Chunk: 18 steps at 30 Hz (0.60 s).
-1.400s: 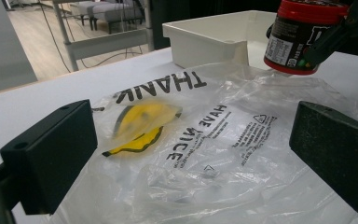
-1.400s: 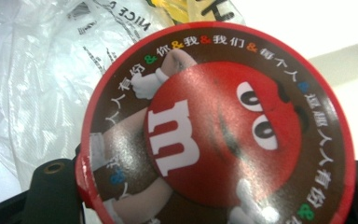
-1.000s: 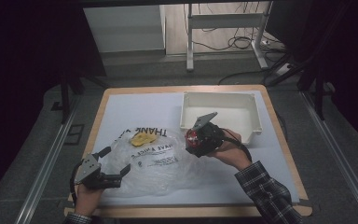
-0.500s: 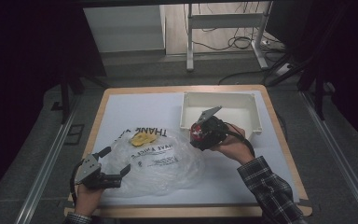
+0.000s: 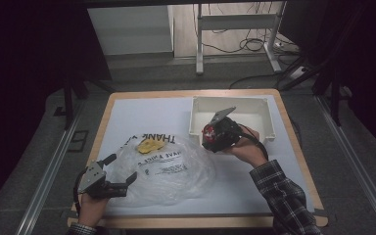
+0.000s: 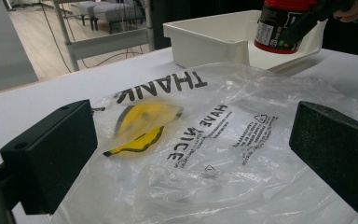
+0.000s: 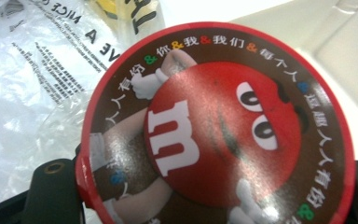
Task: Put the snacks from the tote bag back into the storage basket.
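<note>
Surface: pale sheet on a wood-edged board, lit from above; room around it dark. Grey floor and a metal frame with loose cables beyond the far edge. White tray at far right of the surface. Clear plastic bag, printed, lies crumpled at near centre, a yellow item inside. Right hand-held gripper clamps a red candy canister, raised at the tray's near-left corner. Left hand-held gripper gapes wide, jaws empty, at the bag's near-left edge.
</note>
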Tool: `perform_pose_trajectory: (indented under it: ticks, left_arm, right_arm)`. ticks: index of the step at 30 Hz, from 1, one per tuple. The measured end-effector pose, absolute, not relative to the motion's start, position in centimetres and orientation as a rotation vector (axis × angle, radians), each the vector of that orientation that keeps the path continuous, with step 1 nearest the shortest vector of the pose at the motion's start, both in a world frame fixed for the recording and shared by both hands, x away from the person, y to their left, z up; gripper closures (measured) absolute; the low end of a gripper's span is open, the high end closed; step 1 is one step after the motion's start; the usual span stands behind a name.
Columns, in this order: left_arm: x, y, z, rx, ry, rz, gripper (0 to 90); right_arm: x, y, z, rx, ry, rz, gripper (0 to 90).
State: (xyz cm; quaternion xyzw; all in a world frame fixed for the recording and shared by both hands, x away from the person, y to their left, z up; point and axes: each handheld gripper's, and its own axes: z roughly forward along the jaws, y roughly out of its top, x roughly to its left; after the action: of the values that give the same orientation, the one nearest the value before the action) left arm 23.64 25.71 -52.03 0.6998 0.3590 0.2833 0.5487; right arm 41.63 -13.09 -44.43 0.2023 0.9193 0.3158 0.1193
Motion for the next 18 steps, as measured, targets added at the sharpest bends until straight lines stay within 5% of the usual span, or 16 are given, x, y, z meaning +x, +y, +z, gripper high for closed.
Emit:
perform_pose_trajectory:
  ticks: [18]
  left_arm:
    - [23.6,25.8,-52.0,1.655,0.851,0.671,0.7]
  right_arm:
    - [43.8,-12.7,-44.8,0.597,2.676,0.919,25.4]
